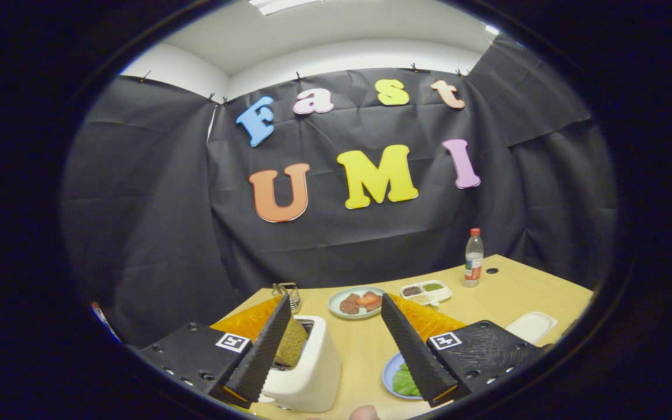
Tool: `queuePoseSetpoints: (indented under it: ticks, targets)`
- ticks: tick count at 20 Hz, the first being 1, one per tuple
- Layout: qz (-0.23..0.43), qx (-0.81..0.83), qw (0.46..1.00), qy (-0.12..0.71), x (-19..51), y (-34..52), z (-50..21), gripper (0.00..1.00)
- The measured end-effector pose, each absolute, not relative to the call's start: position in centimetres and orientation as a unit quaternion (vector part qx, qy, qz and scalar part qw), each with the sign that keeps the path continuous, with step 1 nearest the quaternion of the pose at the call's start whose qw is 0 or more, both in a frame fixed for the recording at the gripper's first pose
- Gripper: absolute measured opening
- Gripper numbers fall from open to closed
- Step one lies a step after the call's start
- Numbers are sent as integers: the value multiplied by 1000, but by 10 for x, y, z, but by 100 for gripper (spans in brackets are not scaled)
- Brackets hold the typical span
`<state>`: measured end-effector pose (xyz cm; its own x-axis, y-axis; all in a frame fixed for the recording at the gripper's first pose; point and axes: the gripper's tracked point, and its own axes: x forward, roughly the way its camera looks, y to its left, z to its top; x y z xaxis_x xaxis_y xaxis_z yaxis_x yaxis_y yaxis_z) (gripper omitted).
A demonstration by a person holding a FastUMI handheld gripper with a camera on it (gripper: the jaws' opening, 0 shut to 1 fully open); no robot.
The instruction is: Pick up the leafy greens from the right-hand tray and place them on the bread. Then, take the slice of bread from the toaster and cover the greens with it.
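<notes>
My gripper [336,344] hangs open above the near part of the wooden table [505,291], nothing between its fingers. A white toaster [307,367] stands just right of the left finger, with a browned slice of bread [290,344] sticking up from its slot, partly hidden by that finger. Leafy greens [404,382] lie on a blue plate [389,373] by the right finger, which covers much of them. Farther ahead, between the fingers, a pale green plate [336,303] holds reddish-brown food pieces [361,302].
A white divided tray [426,291] with small portions sits beyond the right finger. A plastic bottle [473,258] stands at the back right beside a round hole [492,270] in the table. A white tray [531,325] lies right. A metal rack [289,293] stands behind the toaster.
</notes>
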<state>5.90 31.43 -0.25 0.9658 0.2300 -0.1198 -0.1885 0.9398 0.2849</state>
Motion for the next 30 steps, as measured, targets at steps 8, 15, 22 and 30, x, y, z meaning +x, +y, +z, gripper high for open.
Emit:
queuePoseSetpoints:
  ticks: [8,15,22,30]
  targets:
    - [115,69,977,163,78,391,-72,91]
    - [115,65,970,204,88,407,-94,47]
    - [129,106,973,161,91,394,-64,8]
    - [175,178,965,83,49,353,13,7]
